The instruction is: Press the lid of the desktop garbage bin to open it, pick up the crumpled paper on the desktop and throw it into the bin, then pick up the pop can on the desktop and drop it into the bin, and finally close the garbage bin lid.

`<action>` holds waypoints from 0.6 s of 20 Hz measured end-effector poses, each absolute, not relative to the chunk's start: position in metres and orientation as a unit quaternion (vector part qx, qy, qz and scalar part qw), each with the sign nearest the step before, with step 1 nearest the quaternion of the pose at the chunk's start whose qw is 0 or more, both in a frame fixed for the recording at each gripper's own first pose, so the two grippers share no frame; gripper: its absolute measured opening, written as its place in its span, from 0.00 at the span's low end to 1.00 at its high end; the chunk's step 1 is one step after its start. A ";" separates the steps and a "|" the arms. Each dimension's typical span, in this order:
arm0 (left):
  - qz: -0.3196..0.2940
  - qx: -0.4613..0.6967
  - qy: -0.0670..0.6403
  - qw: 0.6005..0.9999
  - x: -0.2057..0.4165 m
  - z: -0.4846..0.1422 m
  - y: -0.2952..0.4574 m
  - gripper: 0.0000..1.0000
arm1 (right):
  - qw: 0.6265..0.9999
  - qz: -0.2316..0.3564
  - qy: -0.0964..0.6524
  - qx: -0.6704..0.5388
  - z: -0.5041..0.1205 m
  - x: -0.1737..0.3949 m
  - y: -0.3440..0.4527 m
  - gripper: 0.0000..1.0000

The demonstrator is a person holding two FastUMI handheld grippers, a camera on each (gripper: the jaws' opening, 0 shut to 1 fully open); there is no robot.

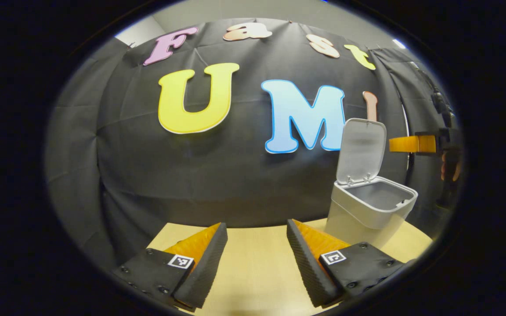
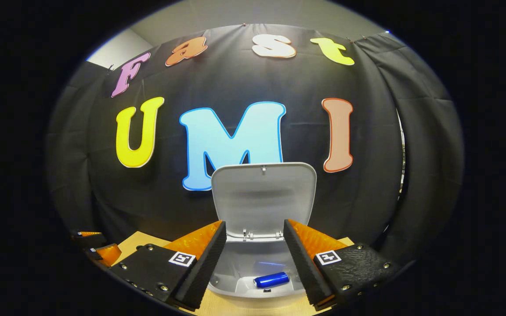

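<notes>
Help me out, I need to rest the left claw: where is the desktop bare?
Bare desktop lies between the open left claw and the booth wall, left of the bin. It is crowded on the bin's side, where the right claw hangs over its open lid and the can inside.

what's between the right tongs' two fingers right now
Nothing is gripped: in the right gripper view the open right tongs frame the light grey plastic bin, its lid up, a blue pop can lying inside.

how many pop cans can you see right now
1: the blue pop can lies on its side inside the open garbage bin, between the right gripper fingers in the right gripper view. Others could be hidden.
</notes>
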State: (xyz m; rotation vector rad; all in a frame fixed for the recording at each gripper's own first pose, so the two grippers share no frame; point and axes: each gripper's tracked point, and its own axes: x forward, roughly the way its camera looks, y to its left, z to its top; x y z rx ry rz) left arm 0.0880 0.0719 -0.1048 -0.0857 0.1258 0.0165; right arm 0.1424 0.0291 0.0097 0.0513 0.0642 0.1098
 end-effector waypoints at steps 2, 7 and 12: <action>0.009 -0.043 0.064 0.997 0.088 -0.105 0.073 0.90 | 0.998 0.056 0.023 0.023 0.019 0.147 0.031 0.84; 0.012 -0.044 0.065 0.997 0.086 -0.108 0.077 0.96 | 0.998 0.060 0.004 0.015 0.041 0.159 0.035 0.84; 0.016 -0.045 0.068 0.997 0.087 -0.110 0.080 0.96 | 0.998 0.059 -0.014 0.011 0.060 0.173 0.036 0.84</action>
